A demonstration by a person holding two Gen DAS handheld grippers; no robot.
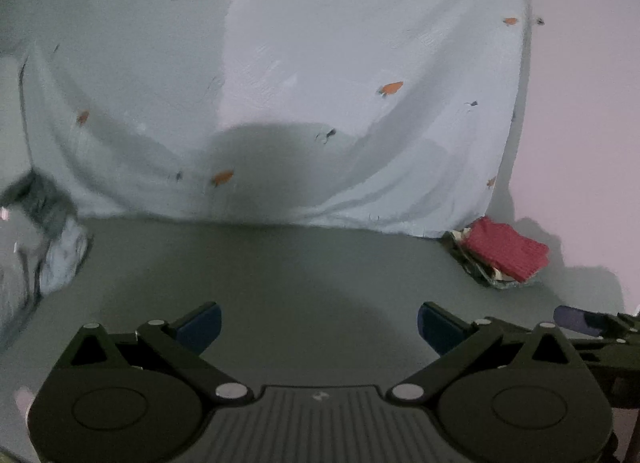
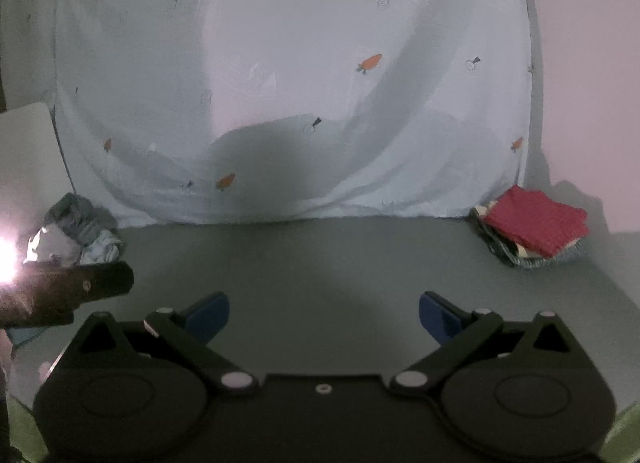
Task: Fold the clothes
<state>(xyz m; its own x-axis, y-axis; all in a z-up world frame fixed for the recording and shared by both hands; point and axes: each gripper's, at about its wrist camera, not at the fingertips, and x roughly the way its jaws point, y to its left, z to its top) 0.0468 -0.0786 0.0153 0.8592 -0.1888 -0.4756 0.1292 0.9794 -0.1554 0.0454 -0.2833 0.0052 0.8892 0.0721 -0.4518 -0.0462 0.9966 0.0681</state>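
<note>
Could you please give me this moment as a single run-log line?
left gripper: open, empty | right gripper: open, empty | crumpled clothes: far left, unfolded | folded stack: far right, red on top | table

1. A crumpled heap of grey and pale blue clothes [image 2: 86, 229] lies unfolded on the grey counter [image 2: 320, 263], ahead and to the left of the right tongs [image 2: 324, 317]; from the left tongs [image 1: 318, 327] it sits at the far left edge [image 1: 52, 239], blurred.
2. A small stack of folded clothes [image 2: 534, 229], a red knitted piece on top of darker patterned ones, lies flat ahead and to the right of both tongs [image 1: 502, 255].
</note>
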